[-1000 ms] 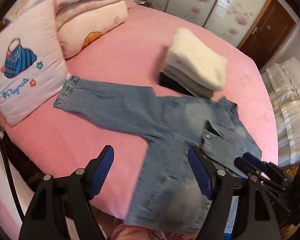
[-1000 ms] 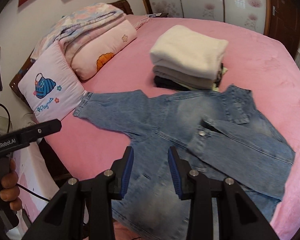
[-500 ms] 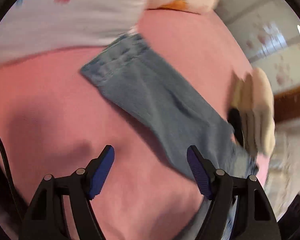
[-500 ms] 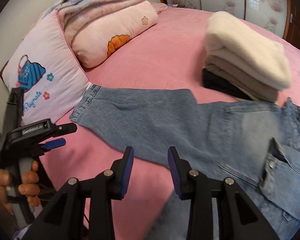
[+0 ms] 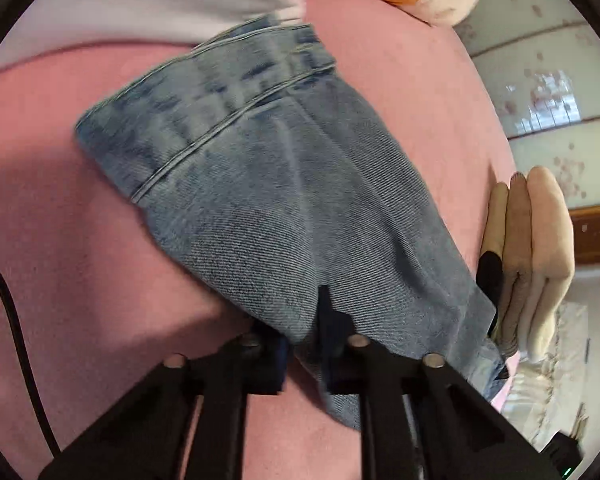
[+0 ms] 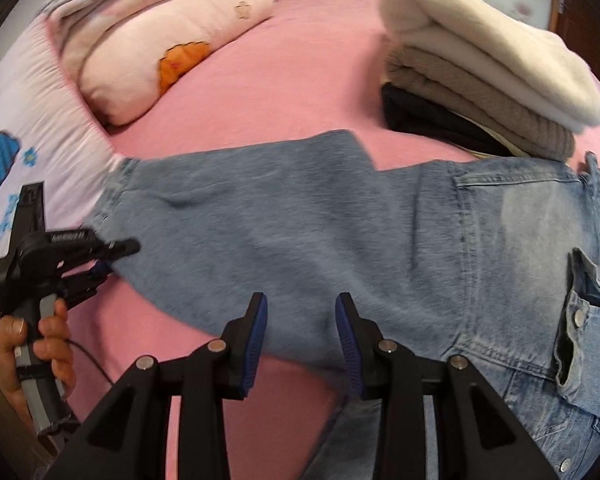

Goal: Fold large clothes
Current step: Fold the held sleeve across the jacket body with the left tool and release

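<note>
A blue denim jacket [image 6: 340, 232] lies spread on the pink bed [image 6: 300, 80], one sleeve stretched left toward the pillow. My left gripper [image 5: 304, 332] is shut on the near edge of that sleeve [image 5: 260, 184], a little back from the cuff; it also shows in the right wrist view [image 6: 104, 260] at the sleeve's lower edge. My right gripper [image 6: 302, 328] is open and empty, hovering over the sleeve's near edge close to the jacket body.
A stack of folded clothes [image 6: 480, 80], cream on top, stands just behind the jacket. A white printed pillow [image 6: 32, 128] touches the cuff end, with a pink pillow [image 6: 172, 40] behind it. The bed's near edge drops off below my grippers.
My left gripper moved in along the sleeve and closed on its edge. My right gripper came closer to the sleeve and stayed open.
</note>
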The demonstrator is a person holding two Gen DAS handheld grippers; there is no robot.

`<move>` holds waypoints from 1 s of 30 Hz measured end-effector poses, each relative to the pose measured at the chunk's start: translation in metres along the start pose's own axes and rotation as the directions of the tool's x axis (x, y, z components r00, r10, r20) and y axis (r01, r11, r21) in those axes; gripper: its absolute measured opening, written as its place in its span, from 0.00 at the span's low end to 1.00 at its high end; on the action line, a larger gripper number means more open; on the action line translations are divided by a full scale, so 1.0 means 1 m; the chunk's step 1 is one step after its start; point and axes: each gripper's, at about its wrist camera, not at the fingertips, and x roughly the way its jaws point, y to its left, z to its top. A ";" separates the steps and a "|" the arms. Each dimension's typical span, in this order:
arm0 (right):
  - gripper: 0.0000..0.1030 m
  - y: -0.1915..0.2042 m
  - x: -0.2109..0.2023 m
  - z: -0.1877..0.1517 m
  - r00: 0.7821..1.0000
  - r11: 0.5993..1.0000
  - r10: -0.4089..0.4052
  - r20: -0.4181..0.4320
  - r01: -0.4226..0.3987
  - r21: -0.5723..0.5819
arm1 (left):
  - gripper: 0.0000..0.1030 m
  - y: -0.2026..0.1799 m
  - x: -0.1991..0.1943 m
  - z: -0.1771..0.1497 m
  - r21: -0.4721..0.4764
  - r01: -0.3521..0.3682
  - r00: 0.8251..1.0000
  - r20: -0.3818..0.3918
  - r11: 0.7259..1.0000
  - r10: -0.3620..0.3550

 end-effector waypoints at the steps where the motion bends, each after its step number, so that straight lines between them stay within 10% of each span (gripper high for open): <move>1: 0.35 -0.005 0.000 0.002 1.000 1.000 -0.009 0.002 0.009 0.009 | 0.04 -0.007 -0.001 -0.002 0.035 -0.024 1.000 0.011 0.999 0.024; 8: 0.35 -0.040 -0.010 0.010 0.999 0.995 -0.049 0.012 0.048 0.087 | 0.02 -0.098 -0.039 -0.022 0.358 -0.174 0.979 0.166 0.917 0.121; 14: 0.35 -0.071 -0.030 0.005 0.997 0.988 -0.075 0.029 0.070 0.140 | 0.02 -0.194 -0.081 -0.072 0.558 -0.103 0.977 0.212 0.823 -0.021; 22: 0.35 -0.142 -0.075 -0.019 0.991 0.966 -0.108 0.073 0.088 0.243 | 0.02 -0.311 -0.084 -0.166 0.739 0.069 0.974 0.095 0.671 -0.204; 30: 0.35 -0.245 -0.113 -0.072 0.979 0.917 -0.193 0.064 0.157 0.366 | 0.03 -0.387 -0.017 -0.275 0.812 0.166 0.977 -0.058 0.560 -0.205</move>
